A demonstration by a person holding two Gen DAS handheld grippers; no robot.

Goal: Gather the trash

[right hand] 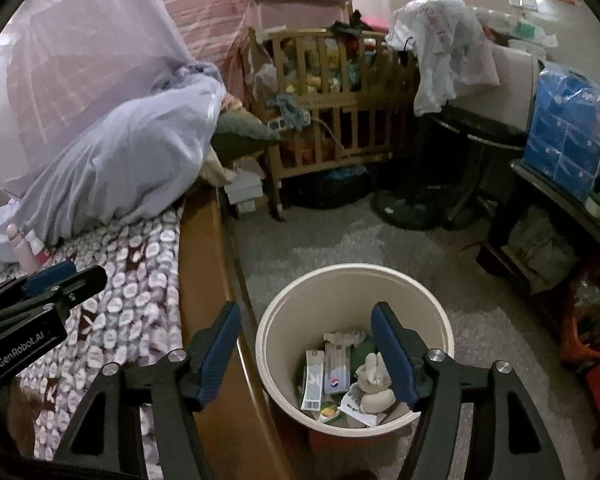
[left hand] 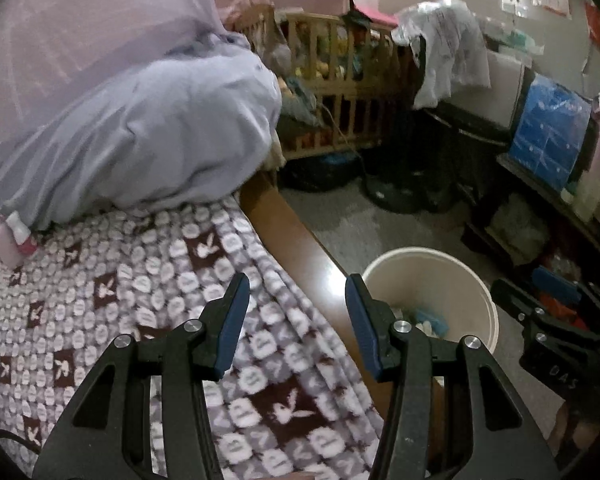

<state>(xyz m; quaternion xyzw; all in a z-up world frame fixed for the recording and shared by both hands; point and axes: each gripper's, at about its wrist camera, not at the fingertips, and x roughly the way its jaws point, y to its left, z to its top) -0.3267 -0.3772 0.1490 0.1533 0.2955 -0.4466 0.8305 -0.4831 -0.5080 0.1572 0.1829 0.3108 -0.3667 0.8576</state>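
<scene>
Cream plastic forms the trash bin (right hand: pixel 436 312), which is seen standing on the grey floor (right hand: pixel 340 248) just beside the wooden bed edge (right hand: pixel 204 248), with crumpled paper (right hand: pixel 374 376) and printed wrappers (right hand: pixel 314 380) lying inside it. Above the bin the right gripper (right hand: pixel 304 350) is held with its jaws apart and nothing between them. Over the patterned blanket (left hand: pixel 100 280) the left gripper (left hand: pixel 298 320) is held likewise parted and empty

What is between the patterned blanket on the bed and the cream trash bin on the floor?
The brown wooden bed edge runs between the patterned blanket and the cream trash bin; the right wrist view shows this best.
</scene>
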